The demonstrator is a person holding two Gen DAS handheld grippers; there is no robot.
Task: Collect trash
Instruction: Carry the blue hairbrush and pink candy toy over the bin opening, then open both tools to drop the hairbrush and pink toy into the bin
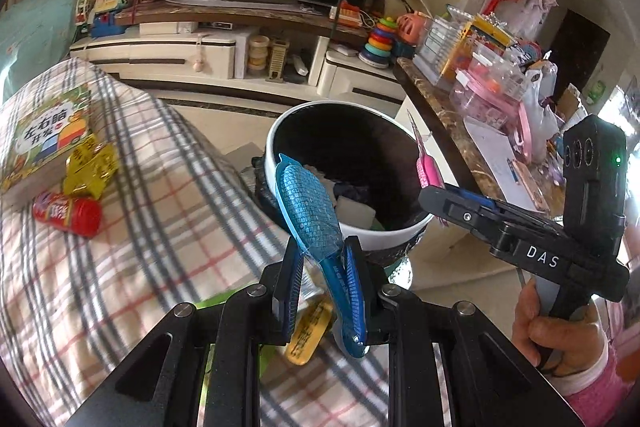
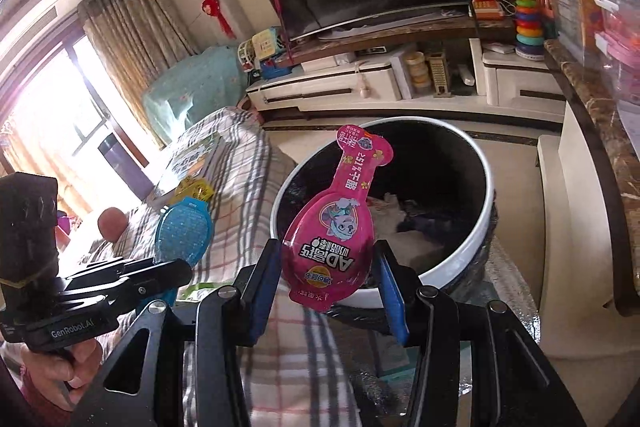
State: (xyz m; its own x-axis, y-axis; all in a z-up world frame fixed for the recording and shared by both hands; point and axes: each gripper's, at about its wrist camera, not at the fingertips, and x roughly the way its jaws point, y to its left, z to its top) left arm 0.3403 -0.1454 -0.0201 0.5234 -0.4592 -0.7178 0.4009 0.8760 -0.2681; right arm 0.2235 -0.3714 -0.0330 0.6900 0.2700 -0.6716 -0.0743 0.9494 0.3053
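Observation:
My left gripper (image 1: 324, 279) is shut on a blue snack wrapper (image 1: 310, 205) and holds it up at the near rim of the white trash bin (image 1: 400, 229). My right gripper (image 2: 326, 287) is shut on a pink snack wrapper (image 2: 334, 227) and holds it above the bin's (image 2: 486, 211) left rim. The bin has a dark liner and holds some paper. The right gripper (image 1: 434, 193) with the pink wrapper (image 1: 428, 173) also shows in the left wrist view, the left gripper (image 2: 176, 273) with the blue wrapper (image 2: 184, 233) in the right wrist view.
On the plaid cushion (image 1: 140, 227) lie a yellow wrapper (image 1: 90, 167), a red bottle (image 1: 68, 213) and a picture book (image 1: 44, 141). Another yellow wrapper (image 1: 310, 331) lies under my left fingers. A cluttered marble table (image 1: 436, 111) stands right of the bin. A TV cabinet (image 2: 380, 83) stands behind.

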